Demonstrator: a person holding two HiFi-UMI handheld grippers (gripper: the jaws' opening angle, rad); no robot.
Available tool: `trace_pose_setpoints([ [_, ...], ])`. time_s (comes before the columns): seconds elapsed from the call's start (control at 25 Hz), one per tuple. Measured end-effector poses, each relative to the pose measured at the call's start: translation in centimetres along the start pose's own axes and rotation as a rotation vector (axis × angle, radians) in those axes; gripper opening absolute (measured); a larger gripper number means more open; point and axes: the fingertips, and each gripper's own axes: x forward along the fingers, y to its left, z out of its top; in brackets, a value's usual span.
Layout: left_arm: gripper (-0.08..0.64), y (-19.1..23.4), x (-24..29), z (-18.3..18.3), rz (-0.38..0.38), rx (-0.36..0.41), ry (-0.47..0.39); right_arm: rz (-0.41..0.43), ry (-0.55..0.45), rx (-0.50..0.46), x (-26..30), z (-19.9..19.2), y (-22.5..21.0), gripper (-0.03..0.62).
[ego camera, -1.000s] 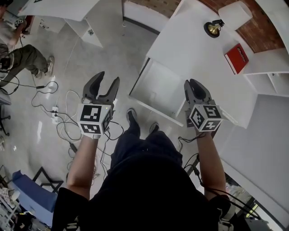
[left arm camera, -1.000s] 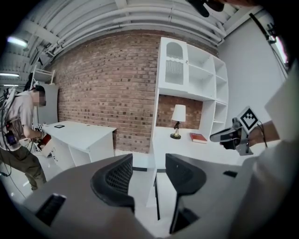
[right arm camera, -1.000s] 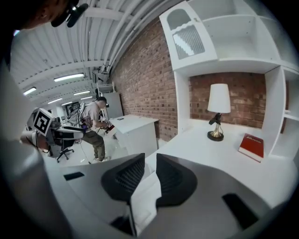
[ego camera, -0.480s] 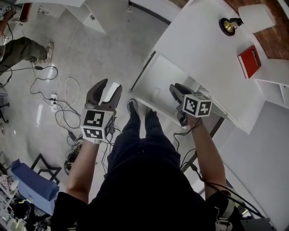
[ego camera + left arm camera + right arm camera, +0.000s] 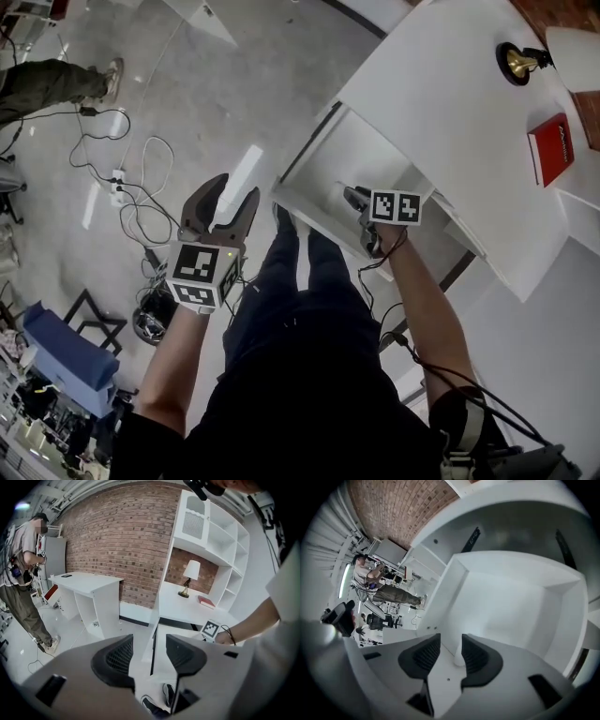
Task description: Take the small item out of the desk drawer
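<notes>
My right gripper [image 5: 450, 639] is down inside the open drawer [image 5: 511, 602] of the white desk [image 5: 441, 103]. Its jaws are apart and they are opening. The small white item [image 5: 458, 660] sits on the drawer floor right at the tips of these jaws, in the gap between them. It is closer to one jaw than to the other, and I cannot tell if that jaw touches it. The pads do not squeeze it. Ahead of these jaws the drawer is plain white, with its walls standing all around. My left gripper [image 5: 149, 641] is out over the grey floor [image 5: 187, 103], well apart from the drawer. Its jaws are spread wide and nothing is between them. Past its tips I see the front edge of the drawer, and my shoes [image 5: 151, 705] are below the jaws. Up on the desk top, past my right jaws, stand a lamp [image 5: 520, 61] and a red book [image 5: 549, 150].
</notes>
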Motion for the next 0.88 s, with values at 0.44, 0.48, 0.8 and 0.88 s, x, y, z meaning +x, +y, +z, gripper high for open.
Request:
trace_pose_setpoints([
  [0.44,0.216,0.9,2.7,-3.4,0.014,-0.051,0.071,-0.005,0.130,0.106,7.2,-2.3,-3.8,0.179],
  [0.48,0.216,0.9,2.9,-3.4,0.010,-0.056,0.072,-0.001,0.133,0.105,7.5,-2.5,-3.8,0.181],
  [0.8,0.216,0.7,2.7,-2.7,-0.012,-0.075,0.074,-0.020,0.152,0.110,7.9,-3.3,-3.3,0.172],
  [0.88,0.216,0.7,2.8,-2.8,-0.017,-0.076,0.082,-0.019,0.150,0.102,7.9,-3.2,-3.2,0.146],
])
